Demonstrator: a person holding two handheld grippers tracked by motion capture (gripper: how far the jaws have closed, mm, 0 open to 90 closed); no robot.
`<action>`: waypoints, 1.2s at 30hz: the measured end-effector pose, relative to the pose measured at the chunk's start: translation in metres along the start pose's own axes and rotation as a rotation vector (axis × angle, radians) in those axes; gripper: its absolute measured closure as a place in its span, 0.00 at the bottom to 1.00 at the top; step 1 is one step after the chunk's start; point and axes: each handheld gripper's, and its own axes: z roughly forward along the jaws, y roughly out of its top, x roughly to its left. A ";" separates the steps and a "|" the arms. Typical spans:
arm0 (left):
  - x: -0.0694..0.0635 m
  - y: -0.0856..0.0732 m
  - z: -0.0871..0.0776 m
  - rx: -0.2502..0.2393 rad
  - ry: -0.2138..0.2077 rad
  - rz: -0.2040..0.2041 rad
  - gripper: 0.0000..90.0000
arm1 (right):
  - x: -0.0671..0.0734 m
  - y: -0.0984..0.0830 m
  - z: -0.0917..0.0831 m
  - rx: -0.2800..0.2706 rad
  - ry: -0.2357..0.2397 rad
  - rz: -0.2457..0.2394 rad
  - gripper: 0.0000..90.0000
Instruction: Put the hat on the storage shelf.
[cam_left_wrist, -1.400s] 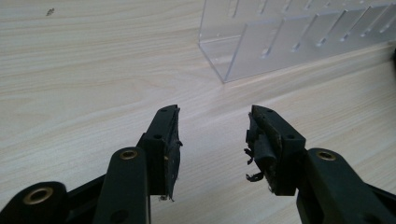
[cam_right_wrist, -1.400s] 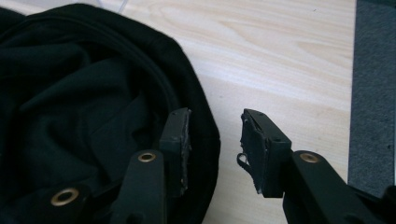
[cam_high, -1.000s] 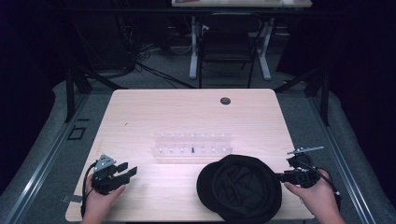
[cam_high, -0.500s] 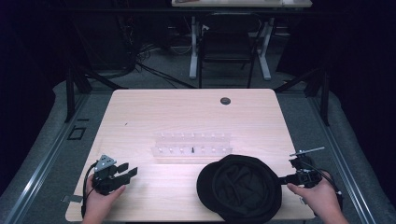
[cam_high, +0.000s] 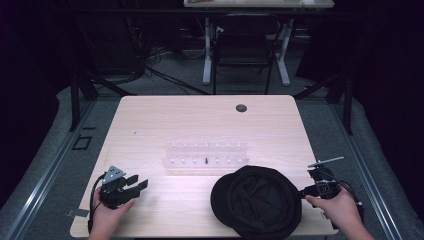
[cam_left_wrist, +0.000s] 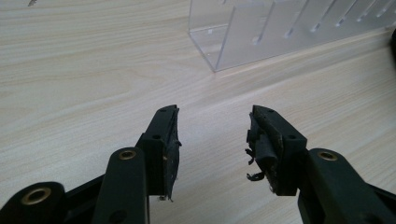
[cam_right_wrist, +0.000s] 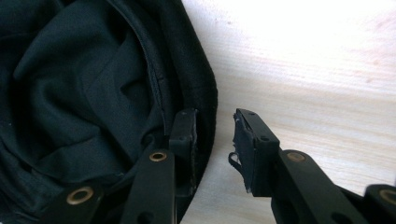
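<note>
A black fabric hat (cam_high: 256, 202) lies open side up at the table's front right; its folded lining (cam_right_wrist: 93, 84) shows in the right gripper view. My right gripper (cam_high: 302, 192) is at the hat's right edge. Its jaws (cam_right_wrist: 215, 126) straddle the rim, one inside the hat and one outside over bare wood. They have just been closing, and a narrow gap still separates the outer pad from the rim. My left gripper (cam_high: 139, 184) rests at the front left, open, with only bare table between its jaws (cam_left_wrist: 212, 126).
A clear plastic rack (cam_high: 206, 155) with rows of small holes stands at mid-table, just behind the hat; its corner (cam_left_wrist: 261, 32) lies ahead of the left gripper. A dark round grommet (cam_high: 241, 108) sits near the table's far edge. A chair and desk legs stand beyond.
My right gripper has sunk a little toward the hat's rim and its jaws have narrowed around it. The left gripper and the hat have not moved.
</note>
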 end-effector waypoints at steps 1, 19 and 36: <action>0.000 0.000 0.000 0.000 0.000 0.000 0.58 | 0.000 0.000 0.000 0.000 0.000 0.000 0.77; -0.001 0.000 0.001 0.010 -0.001 0.006 0.58 | -0.011 0.013 0.022 0.121 0.104 0.081 0.83; 0.000 -0.001 0.001 0.006 -0.002 -0.003 0.58 | -0.011 0.021 0.018 0.187 0.150 0.089 0.96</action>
